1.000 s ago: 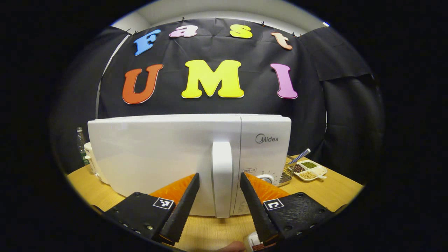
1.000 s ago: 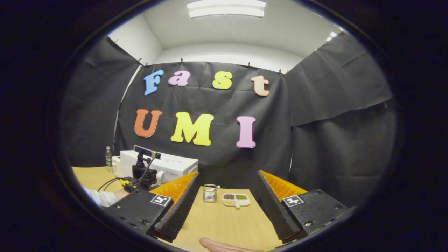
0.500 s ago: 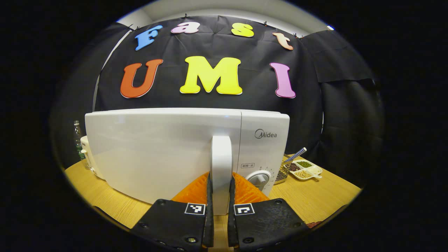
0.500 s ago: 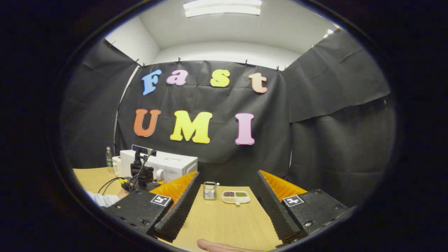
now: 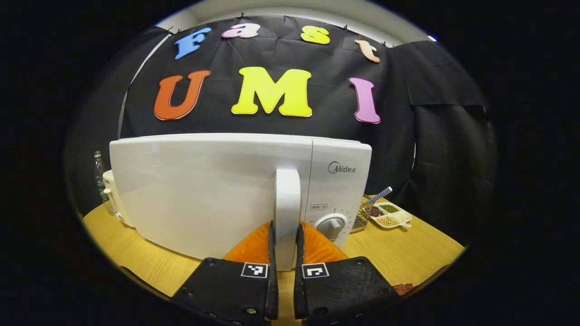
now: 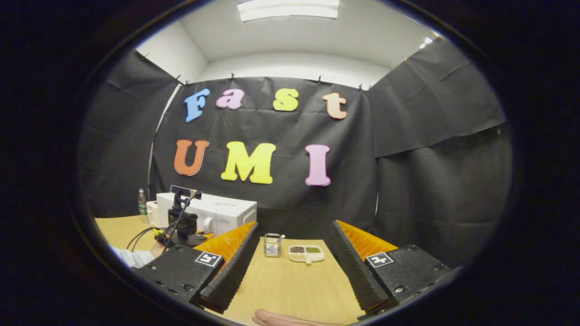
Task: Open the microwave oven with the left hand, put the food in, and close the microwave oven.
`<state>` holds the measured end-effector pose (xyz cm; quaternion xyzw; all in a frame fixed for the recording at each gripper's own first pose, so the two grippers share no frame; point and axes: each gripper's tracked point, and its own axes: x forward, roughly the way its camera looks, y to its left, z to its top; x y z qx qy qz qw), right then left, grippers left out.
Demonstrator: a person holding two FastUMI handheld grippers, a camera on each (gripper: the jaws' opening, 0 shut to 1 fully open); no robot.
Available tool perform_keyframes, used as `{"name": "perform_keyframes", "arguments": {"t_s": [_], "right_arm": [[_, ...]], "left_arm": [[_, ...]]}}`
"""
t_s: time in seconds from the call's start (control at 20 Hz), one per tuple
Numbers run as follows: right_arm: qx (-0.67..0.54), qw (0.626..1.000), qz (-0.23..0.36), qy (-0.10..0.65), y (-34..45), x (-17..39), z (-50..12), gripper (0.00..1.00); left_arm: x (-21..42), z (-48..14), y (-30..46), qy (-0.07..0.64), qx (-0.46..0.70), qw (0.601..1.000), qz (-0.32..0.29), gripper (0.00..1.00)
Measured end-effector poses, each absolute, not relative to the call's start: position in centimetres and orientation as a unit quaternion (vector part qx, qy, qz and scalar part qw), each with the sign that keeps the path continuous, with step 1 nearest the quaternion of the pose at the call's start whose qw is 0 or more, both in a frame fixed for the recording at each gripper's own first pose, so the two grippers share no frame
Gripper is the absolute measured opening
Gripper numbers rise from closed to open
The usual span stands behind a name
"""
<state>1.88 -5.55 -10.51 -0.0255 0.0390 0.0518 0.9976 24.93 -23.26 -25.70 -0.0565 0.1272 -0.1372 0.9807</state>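
A white microwave oven (image 5: 204, 190) stands on the wooden table (image 5: 136, 258) in the left gripper view, its door flush with the body. My left gripper (image 5: 284, 235) is shut on the door's vertical white handle (image 5: 287, 199), one finger on each side of its lower part. In the right gripper view the same microwave (image 6: 222, 215) sits far off at the left, with the other gripper's body (image 6: 181, 224) in front of it. My right gripper (image 6: 292, 253) hangs open over the table with nothing between its fingers. A pale rounded piece of food (image 6: 290, 318) lies at the bottom edge.
A divided white dish of beans (image 5: 389, 216) and a small wire basket (image 5: 360, 221) sit right of the microwave; they are the dish (image 6: 306, 253) and basket (image 6: 272, 244) ahead of my right gripper. A bottle (image 5: 98, 179) stands far left. A sleeve (image 6: 129, 256) is at left.
My left gripper went from open around the door handle to shut on it, then drew back slightly. The right gripper has hardly moved.
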Motion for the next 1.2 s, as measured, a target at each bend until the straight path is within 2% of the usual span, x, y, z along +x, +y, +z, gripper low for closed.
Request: {"name": "perform_keyframes", "arguments": {"t_s": [0.05,0.1,0.2,0.25,0.4,0.45,0.5,0.6,0.65,0.7,1.0,1.05,1.1,1.2], "right_arm": [[-0.025,0.997,0.051,0.043,-5.7,1.9,-10.7,1.0],[-0.024,0.997,0.052,0.048,-5.6,1.9,-11.1,0.95],[-0.02,0.997,0.052,0.056,-5.8,1.9,-11.7,0.95],[-0.019,0.997,0.052,0.057,-6.1,1.9,-11.8,1.0],[-0.018,0.997,0.045,0.06,-6.9,2.4,-12.3,0.95],[-0.016,0.997,0.044,0.062,-7.0,2.5,-12.6,0.95],[-0.015,0.997,0.045,0.065,-6.9,2.6,-12.9,1.0],[-0.012,0.996,0.045,0.075,-6.8,2.5,-13.5,1.0],[-0.011,0.996,0.045,0.078,-6.7,2.4,-13.6,0.95],[-0.009,0.996,0.046,0.081,-6.5,2.2,-13.6,1.0],[0.002,0.994,0.056,0.093,-5.0,0.9,-13.6,1.0],[0.0,0.994,0.057,0.093,-4.8,0.6,-13.4,1.0],[-0.003,0.994,0.058,0.092,-4.6,0.3,-13.3,0.95],[-0.006,0.994,0.062,0.089,-4.2,-0.4,-13.0,0.95]], "left_arm": [[24.9,-25.6,-23.2,0.128,-0.052,0.981,-0.135,0.13],[24.9,-25.6,-23.1,0.127,-0.048,0.982,-0.132,0.13],[24.8,-25.6,-23.0,0.128,-0.043,0.982,-0.13,0.13],[24.7,-25.7,-23.1,0.129,-0.045,0.982,-0.13,0.13],[23.3,-25.3,-22.6,0.124,-0.052,0.984,-0.119,0.14],[22.4,-25.4,-22.3,0.126,-0.046,0.983,-0.123,0.13],[21.5,-25.0,-21.9,0.115,-0.044,0.984,-0.13,0.13],[19.6,-25.1,-21.2,0.115,-0.059,0.98,-0.15,0.13],[18.5,-25.2,-20.6,0.12,-0.064,0.978,-0.159,0.13],[17.4,-24.9,-20.0,0.118,-0.067,0.977,-0.164,0.13],[11.8,-24.6,-14.7,0.121,-0.051,0.979,-0.155,0.13],[11.0,-24.8,-13.7,0.124,-0.054,0.979,-0.152,0.23],[10.0,-24.9,-12.6,0.127,-0.054,0.979,-0.148,0.14],[8.1,-24.9,-9.9,0.121,-0.048,0.982,-0.138,0.14]]}}
